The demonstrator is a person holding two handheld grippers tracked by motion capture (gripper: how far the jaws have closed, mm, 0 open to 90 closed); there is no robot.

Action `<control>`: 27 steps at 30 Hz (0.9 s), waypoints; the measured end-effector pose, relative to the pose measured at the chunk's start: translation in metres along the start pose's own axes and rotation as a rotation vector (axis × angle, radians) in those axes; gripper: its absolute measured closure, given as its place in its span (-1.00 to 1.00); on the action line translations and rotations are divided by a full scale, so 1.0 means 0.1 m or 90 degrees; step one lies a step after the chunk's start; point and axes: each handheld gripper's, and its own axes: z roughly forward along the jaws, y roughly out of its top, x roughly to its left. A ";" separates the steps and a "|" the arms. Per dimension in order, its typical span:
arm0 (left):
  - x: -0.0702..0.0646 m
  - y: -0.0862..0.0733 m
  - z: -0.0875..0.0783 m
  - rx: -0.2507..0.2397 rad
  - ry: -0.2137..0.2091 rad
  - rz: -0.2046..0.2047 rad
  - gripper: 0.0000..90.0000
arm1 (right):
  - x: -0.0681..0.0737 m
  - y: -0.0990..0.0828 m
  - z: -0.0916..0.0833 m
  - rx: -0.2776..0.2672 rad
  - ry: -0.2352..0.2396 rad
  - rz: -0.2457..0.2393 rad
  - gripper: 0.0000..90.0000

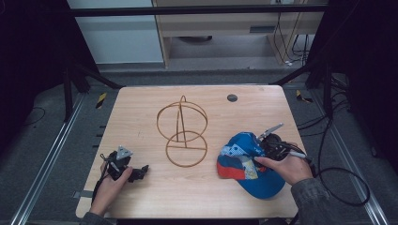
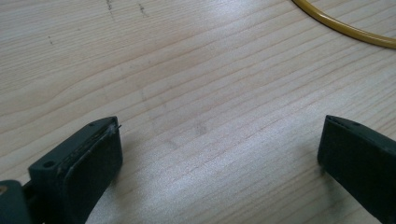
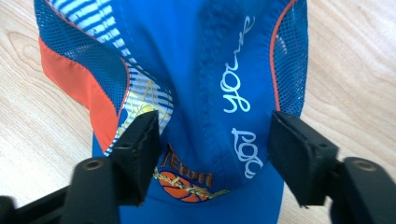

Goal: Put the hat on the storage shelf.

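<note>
The cap [image 1: 248,161] lies at the near right of the counter [image 1: 141,117], straight under the right tongs [image 3: 212,154]. Their jaws stand half-wide astride the blue crown, one on each side, not yet pinching the cloth as far as I can judge. This hand is clearly the nearer one. The left tongs [image 1: 136,173] rest wide and empty well off to the left. Farther back stands the wire stand [image 1: 183,131].

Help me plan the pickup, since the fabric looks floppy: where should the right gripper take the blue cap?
Probably at the cap's raised crown ridge, coming from above: the right gripper already straddles it, and soft cloth there should bunch between the jaws.
</note>
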 end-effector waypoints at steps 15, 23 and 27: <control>0.00 0.00 0.00 0.000 0.000 0.000 -1.00 | -0.01 0.02 0.06 0.011 0.059 -0.019 0.95; 0.00 0.00 0.00 0.000 0.000 0.000 -1.00 | -0.04 0.03 -0.13 -0.008 0.064 -0.023 0.97; 0.00 0.00 0.00 0.000 0.000 0.000 -1.00 | -0.03 0.05 -0.23 -0.011 0.058 -0.032 0.98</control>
